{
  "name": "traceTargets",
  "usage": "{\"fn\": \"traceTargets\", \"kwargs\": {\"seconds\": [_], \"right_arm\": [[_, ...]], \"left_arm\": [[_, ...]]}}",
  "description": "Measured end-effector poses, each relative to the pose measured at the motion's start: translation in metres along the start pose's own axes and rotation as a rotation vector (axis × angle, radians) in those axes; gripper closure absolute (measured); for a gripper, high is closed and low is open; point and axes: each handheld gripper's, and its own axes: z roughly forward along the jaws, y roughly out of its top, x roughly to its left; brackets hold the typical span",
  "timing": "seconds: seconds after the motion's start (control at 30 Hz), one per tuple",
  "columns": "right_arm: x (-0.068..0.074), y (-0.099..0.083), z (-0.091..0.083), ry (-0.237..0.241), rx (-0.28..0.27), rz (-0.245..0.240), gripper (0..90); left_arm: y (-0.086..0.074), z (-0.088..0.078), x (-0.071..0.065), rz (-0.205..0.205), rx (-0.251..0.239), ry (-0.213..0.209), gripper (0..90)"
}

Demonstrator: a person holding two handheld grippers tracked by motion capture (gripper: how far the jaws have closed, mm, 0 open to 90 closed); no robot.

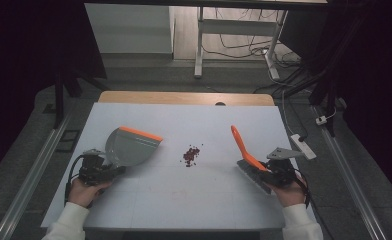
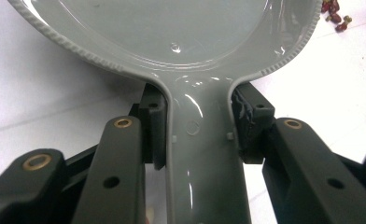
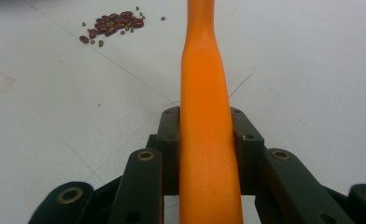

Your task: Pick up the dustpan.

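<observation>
Dustpan (image 1: 130, 146): glossy grey plastic with a ribbed rim and orange lip; it lies left on the table, and your left gripper (image 1: 105, 170) clamps its handle.
Brush (image 1: 249, 159): smooth orange handle, pinched by your right gripper (image 1: 270, 175).
Beans (image 1: 191, 155): small dark-red pile between them on the white table (image 1: 174, 200).

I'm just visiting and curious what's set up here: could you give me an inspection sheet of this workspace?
Surface: white table, faint marks.
Job's things: grey dustpan with orange lip; orange-handled brush; pile of red beans between them.
Clutter: nothing seen.
Grippers: left tool shut on the dustpan's handle; right tool shut on the brush handle.
Cables: a black cable at each tool; floor wires behind.
Surroundings: white power strip, desk legs, dark curtains.
</observation>
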Motion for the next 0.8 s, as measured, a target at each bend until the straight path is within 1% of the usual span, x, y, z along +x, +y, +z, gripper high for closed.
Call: {"fn": "traceTargets", "kwargs": {"seconds": [0.07,0.13,0.27,0.37,0.53,0.63,0.8], "right_arm": [[0.000,0.000,0.000,-0.002,0.002,0.000,70.2],[0.000,0.000,0.001,-0.004,0.005,0.001,70.1],[0.000,0.000,0.001,-0.007,0.005,0.005,70.2],[-0.001,0.000,0.000,-0.010,0.005,0.005,70.2],[-0.001,0.000,0.001,-0.015,0.009,0.003,70.2],[0.000,0.000,0.000,-0.015,0.006,0.003,70.2],[0.000,0.000,0.001,-0.012,0.006,-0.002,70.2]], "left_arm": [[0.004,0.003,0.000,0.013,0.001,-0.007,61.3],[0.008,0.006,-0.002,0.047,0.001,-0.003,61.4],[0.015,0.009,-0.005,0.099,-0.015,-0.010,61.4],[0.018,0.008,-0.006,0.133,-0.028,-0.028,61.4],[0.016,0.004,-0.010,0.157,-0.034,-0.058,61.4],[0.014,0.001,-0.012,0.184,-0.034,-0.092,61.5],[0.012,-0.004,-0.019,0.220,-0.035,-0.123,61.4]]}}
